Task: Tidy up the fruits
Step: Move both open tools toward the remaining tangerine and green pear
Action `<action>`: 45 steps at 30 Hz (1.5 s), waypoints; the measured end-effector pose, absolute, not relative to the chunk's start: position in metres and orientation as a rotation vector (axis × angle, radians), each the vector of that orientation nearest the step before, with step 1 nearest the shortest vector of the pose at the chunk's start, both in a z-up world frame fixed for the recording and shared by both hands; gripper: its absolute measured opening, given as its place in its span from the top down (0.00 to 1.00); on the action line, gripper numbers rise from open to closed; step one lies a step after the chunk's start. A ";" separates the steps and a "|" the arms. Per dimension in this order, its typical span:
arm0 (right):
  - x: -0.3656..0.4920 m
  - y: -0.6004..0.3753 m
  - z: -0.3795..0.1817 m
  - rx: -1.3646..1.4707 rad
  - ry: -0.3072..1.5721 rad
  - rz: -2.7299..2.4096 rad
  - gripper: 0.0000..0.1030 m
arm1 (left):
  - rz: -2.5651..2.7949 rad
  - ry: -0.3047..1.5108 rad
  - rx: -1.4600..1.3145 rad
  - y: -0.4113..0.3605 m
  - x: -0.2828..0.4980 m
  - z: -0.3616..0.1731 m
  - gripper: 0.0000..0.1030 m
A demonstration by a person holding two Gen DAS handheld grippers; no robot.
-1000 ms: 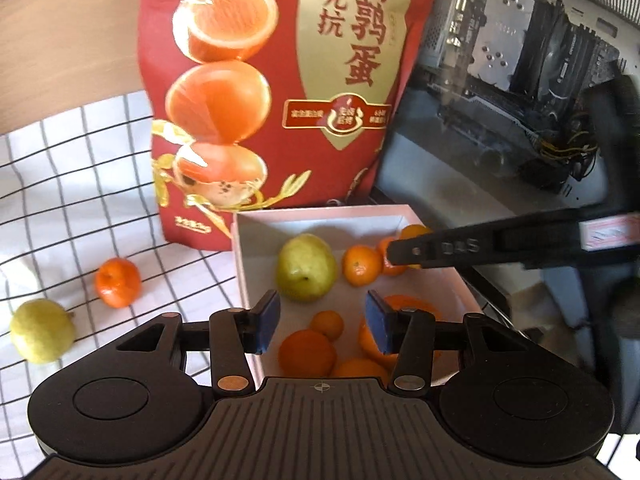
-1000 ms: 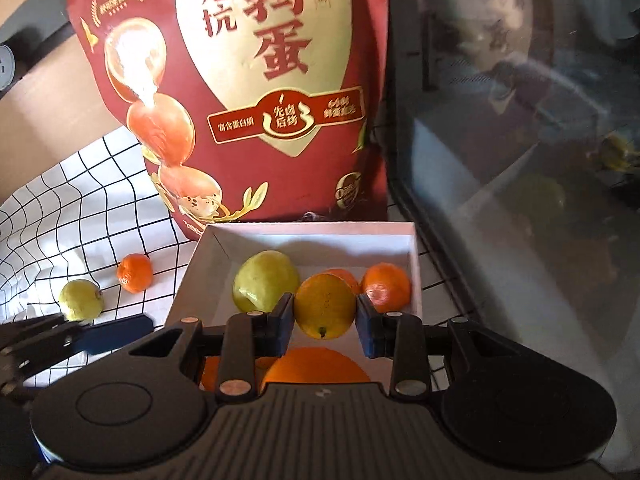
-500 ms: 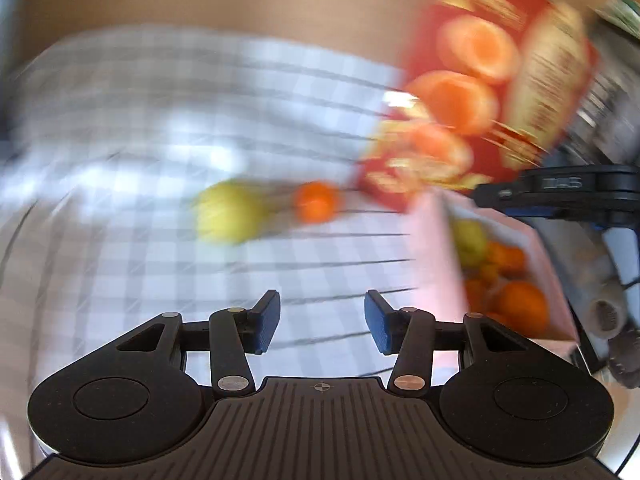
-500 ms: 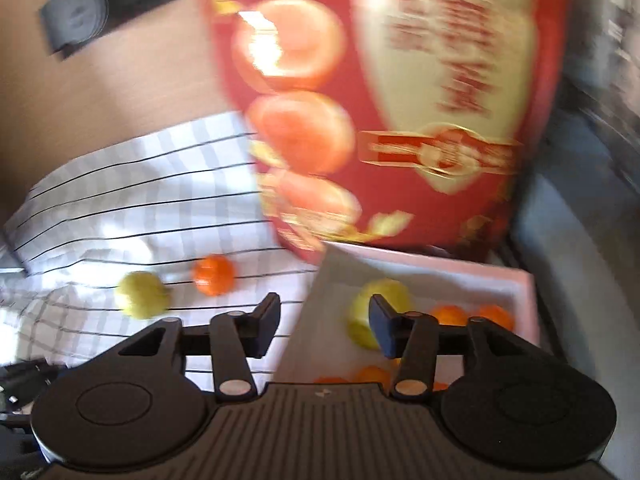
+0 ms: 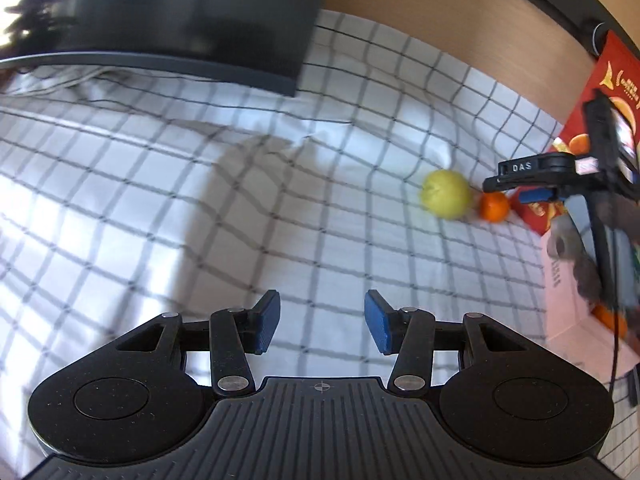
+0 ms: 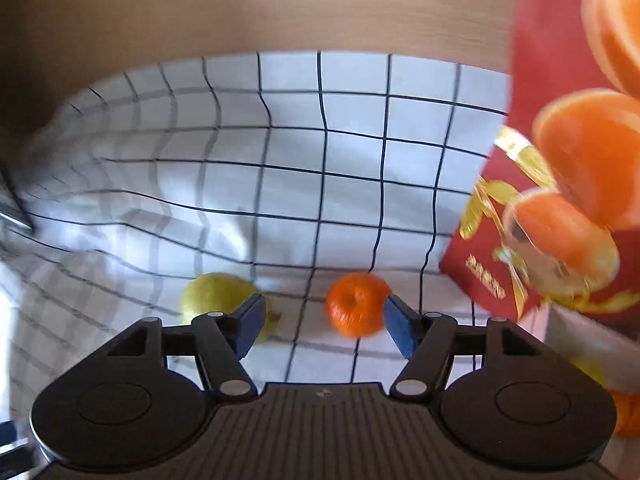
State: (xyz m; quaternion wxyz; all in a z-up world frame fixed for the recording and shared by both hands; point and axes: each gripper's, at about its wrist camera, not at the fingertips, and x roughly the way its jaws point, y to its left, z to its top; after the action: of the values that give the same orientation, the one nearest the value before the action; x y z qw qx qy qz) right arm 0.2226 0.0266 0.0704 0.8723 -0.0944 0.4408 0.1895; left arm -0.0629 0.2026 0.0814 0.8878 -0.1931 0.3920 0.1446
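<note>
A green pear [image 5: 446,193] and a small orange mandarin [image 5: 495,207] lie side by side on the checked cloth [image 5: 280,184]. My left gripper [image 5: 322,322] is open and empty, well short and left of them. My right gripper [image 6: 324,324] is open and empty, low over the cloth; the mandarin [image 6: 357,304] sits just inside its right finger and the pear [image 6: 218,298] behind its left finger. The right gripper also shows in the left wrist view [image 5: 532,184], over the mandarin. The pink fruit box [image 5: 576,300] with oranges is at the right edge.
A tall red egg bag [image 6: 572,152] stands right of the mandarin, behind the box. A dark monitor base [image 5: 180,36] sits at the far left of the cloth. A wooden wall [image 6: 260,8] runs behind the cloth.
The right gripper let go of the orange in the box and swung left, down over the mandarin, jaws wider. The left gripper swung left away from the box, over bare cloth.
</note>
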 end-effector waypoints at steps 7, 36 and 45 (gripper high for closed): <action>0.242 0.021 0.038 -0.183 1.010 0.303 0.37 | 0.297 0.874 -0.460 0.208 -0.078 0.061 0.50; 0.097 -0.069 0.096 -0.087 0.879 0.559 0.70 | 0.005 0.876 -0.336 0.123 0.009 0.048 0.50; 0.116 -0.023 0.097 -0.105 0.797 0.566 0.34 | 0.080 0.818 -0.315 0.149 0.001 0.070 0.50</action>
State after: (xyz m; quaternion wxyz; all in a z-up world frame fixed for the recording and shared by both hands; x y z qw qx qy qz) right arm 0.1164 -0.0233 0.0975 0.8816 -0.0505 0.3828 0.2715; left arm 0.0012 0.1487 0.0704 0.9047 -0.1523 0.3961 0.0387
